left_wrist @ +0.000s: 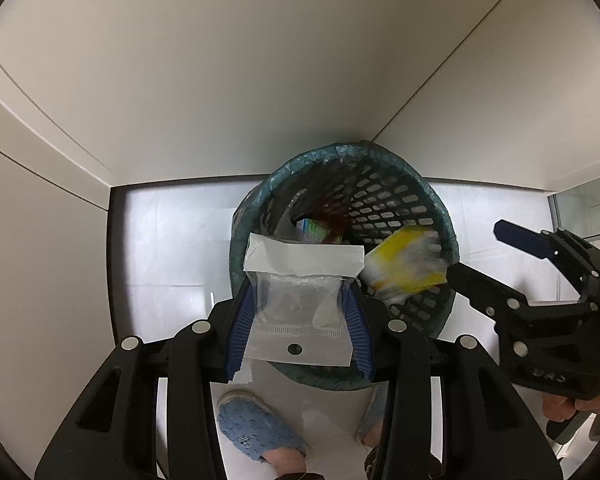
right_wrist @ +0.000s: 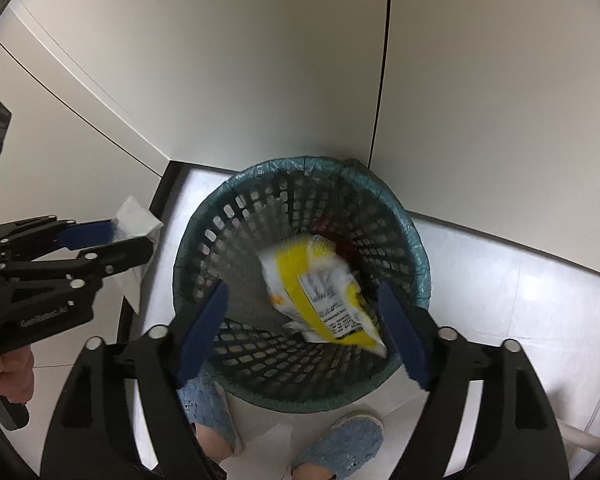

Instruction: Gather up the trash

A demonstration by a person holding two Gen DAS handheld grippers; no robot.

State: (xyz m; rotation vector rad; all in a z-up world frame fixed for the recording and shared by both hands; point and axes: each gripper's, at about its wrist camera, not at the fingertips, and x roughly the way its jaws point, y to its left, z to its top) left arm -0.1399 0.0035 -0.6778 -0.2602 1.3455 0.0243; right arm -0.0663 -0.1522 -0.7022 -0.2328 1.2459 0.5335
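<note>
A dark green mesh trash basket (left_wrist: 404, 196) with a teal liner stands on the white floor in a corner; it also shows in the right wrist view (right_wrist: 260, 216). My left gripper (left_wrist: 300, 304) is shut on a clear plastic bag (left_wrist: 300, 264) with a white strip, held over the basket's near rim. My right gripper (right_wrist: 302, 300) is open above the basket. A yellow and white wrapper (right_wrist: 320, 292) is loose and blurred between its fingers, over the basket's mouth; it also shows in the left wrist view (left_wrist: 404, 264). Other trash lies at the basket's bottom.
Beige walls (left_wrist: 260, 60) close in behind and to both sides of the basket. The person's feet in blue slippers (right_wrist: 340, 448) stand just in front of it. A glass panel (left_wrist: 580, 208) is at the far right.
</note>
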